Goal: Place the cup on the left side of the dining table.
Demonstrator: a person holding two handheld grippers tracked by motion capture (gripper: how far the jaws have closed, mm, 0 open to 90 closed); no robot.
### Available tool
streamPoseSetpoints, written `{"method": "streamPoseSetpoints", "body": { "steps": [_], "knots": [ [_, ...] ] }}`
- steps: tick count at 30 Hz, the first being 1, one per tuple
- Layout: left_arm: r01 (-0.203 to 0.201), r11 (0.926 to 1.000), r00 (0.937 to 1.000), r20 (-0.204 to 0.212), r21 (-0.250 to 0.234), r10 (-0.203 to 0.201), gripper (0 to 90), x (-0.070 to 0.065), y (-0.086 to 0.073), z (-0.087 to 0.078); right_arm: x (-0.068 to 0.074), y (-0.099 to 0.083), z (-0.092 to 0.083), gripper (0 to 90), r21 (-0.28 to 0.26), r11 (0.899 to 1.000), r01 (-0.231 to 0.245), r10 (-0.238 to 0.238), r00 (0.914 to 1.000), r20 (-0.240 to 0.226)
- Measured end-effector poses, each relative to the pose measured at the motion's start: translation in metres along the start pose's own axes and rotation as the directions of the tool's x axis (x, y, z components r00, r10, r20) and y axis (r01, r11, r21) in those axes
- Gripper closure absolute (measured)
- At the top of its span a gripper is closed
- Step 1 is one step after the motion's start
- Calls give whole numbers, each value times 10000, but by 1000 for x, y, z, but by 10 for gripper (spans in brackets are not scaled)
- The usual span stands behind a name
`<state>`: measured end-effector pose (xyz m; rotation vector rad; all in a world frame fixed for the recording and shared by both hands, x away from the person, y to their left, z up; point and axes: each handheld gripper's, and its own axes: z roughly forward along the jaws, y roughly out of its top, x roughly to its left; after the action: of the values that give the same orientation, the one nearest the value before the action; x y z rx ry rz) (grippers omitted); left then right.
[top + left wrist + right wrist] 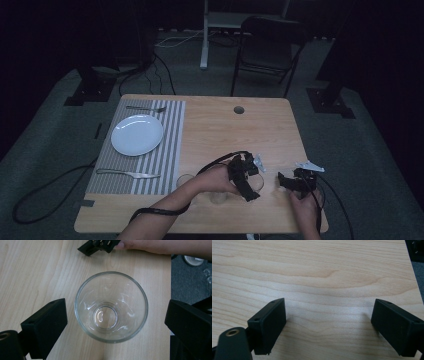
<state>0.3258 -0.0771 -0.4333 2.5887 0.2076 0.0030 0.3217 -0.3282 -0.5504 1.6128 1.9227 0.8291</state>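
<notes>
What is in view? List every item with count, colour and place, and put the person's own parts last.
glass: 1, clear, upright between the left gripper's open jaws, untouched
plate: 1, white, on the placemat
placemat: 1, grey-striped, table's left
fork: 1, silver, beyond the plate
knife: 1, silver, near the plate
table: 1, light wood
chair: 1, dark, behind the table
left gripper: 1, black, open
right gripper: 1, black, open over bare wood
</notes>
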Motion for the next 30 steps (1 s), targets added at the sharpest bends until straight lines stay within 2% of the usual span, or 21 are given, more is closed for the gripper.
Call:
{"method": "streamPoseSetpoints", "body": {
  "steps": [4,5,6,9,11,12,14,21,30],
  "knots": [
    [66,9992,9997,-242,397,-57,76,2,4,5,0,0,0,122,2,10000,-2,2,10000,-1],
    [65,9992,9999,-154,402,-59,81,2,4,5,0,0,0,122,1,10000,-2,2,10000,-2],
    [13,9994,9999,-152,356,-8,155,2,4,5,0,0,0,123,2,10000,-3,3,10000,0],
    [10,9986,9998,-184,520,0,178,1,8,7,0,0,0,122,4,10000,-8,8,10000,-1],
    [168,9973,9996,-243,708,-151,241,1,11,9,0,0,0,122,3,10000,-5,5,10000,-2],
    [271,9965,9993,-292,794,-249,241,2,12,10,0,0,0,122,4,10000,-4,4,10000,-2],
    [419,9945,9991,-120,956,-409,258,3,14,12,0,0,0,122,7,10000,0,0,10000,-4],
    [237,9912,9988,-462,1300,-179,277,-1,17,16,0,0,0,122,3,10000,-3,3,10000,-5],
    [223,9878,9985,-535,1539,-142,283,-3,19,17,0,0,0,122,3,10000,-3,3,10000,-4]
  ]
}}
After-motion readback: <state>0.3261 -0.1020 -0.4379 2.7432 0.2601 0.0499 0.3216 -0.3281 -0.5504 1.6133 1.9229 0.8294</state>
